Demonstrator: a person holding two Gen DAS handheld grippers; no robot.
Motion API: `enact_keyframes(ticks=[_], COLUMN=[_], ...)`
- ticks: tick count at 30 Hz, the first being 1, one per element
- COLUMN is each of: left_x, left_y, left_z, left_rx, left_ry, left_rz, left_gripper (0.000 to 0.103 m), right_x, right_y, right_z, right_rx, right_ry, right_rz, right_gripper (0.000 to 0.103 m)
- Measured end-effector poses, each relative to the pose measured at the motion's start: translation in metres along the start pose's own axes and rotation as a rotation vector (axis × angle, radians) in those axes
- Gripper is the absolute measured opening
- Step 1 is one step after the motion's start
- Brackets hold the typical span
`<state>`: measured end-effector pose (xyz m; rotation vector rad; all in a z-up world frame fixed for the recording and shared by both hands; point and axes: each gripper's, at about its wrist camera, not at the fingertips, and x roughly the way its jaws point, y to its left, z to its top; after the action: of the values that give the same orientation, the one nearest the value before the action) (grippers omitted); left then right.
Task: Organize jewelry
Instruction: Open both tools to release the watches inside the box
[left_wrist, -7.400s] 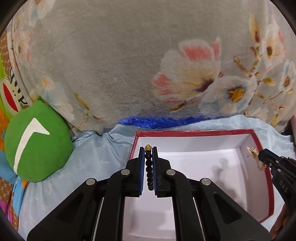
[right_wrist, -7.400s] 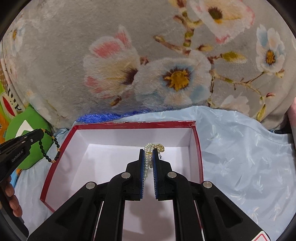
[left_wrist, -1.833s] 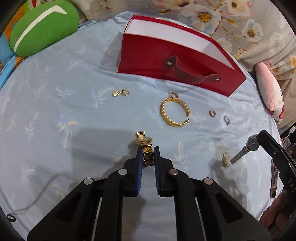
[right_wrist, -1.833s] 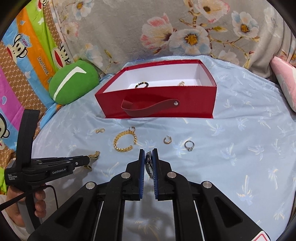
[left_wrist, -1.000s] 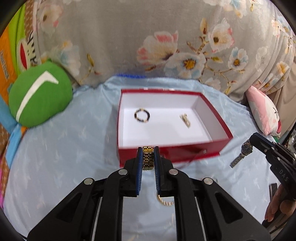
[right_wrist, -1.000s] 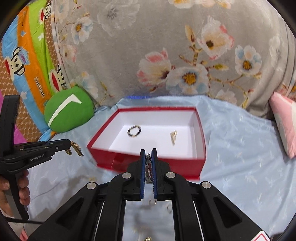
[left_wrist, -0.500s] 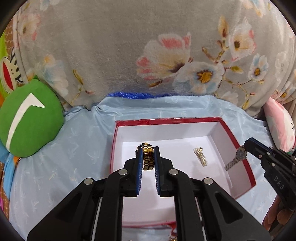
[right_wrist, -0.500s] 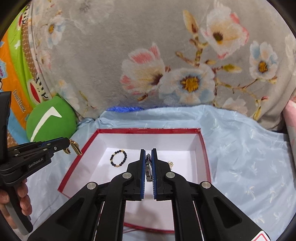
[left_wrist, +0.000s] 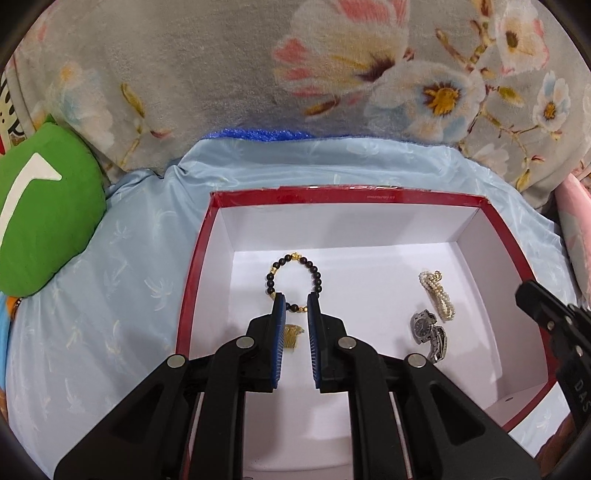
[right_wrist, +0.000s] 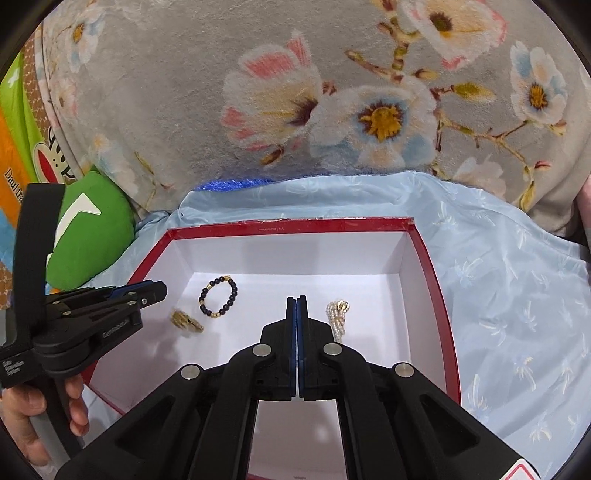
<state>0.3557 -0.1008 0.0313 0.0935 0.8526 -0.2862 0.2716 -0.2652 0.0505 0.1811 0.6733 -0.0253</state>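
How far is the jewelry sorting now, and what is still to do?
Done: four pieces lie in the red box: bead bracelet, pearl bracelet, silver watch, gold watch. In hand: nothing; the left gripper is open, the right gripper shut and empty. Left: any pieces outside the box are out of view.

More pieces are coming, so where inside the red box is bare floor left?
In the red box, bare floor runs along the back wall and fills the near right corner. Crowded: beaded bracelet and gold watch at left, pearl bracelet and silver watch at right.
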Motion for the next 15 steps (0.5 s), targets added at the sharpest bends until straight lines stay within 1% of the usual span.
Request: enact_keyframes(ticks=[1,3,4,5,6,7,8,10,13,15], left_x=[0.001,0.003,0.003,0.003,0.002,-0.001,-0.004,-0.017,-0.043,-0.062], left_y=[0.001,0.002,0.003,0.004,0.006,0.008,0.010,0.017,0.035,0.047], left_z=[-0.001,-0.003,-0.005,-0.006,-0.008,-0.010,-0.012,-0.017,-0.029,-0.043], left_rx=[-0.005,-0.015,-0.021,-0.027,-0.034,-0.043,-0.051,-0.076,-0.134,-0.171], left_ry=[0.004,0.009,0.013,0.014,0.012,0.006,0.001,-0.021,-0.053,-0.065], left_rz=[-0.001,0.005,0.004,0.006,0.013,0.021,0.025,0.024,0.017,0.013], left_gripper=[0.012,0.017,0.022,0.032,0.037,0.046,0.052,0.057,0.057,0.057], right_x=[-0.002,-0.006,-0.008,-0.011,-0.013,-0.016,-0.021,-0.029,-0.049,-0.063], right_y=[-0.001,-0.003,-0.003,-0.004,-0.003,-0.003,-0.002,-0.001,0.002,0.005], right_z=[-0.002,-0.007,-0.009,-0.012,-0.014,-0.017,-0.020,-0.026,-0.042,-0.057], right_rx=[0.005,0.015,0.021,0.025,0.026,0.026,0.024,0.020,0.018,0.013], right_ry=[-0.001,-0.001,-0.001,-0.002,-0.004,-0.008,-0.012,-0.018,-0.035,-0.035], right_rz=[0.001,0.004,0.006,0.008,0.007,0.002,-0.001,-0.004,-0.004,0.001], right_gripper=[0.000,0.000,0.000,0.000,0.000,0.000,0.000,0.000,0.001,0.002])
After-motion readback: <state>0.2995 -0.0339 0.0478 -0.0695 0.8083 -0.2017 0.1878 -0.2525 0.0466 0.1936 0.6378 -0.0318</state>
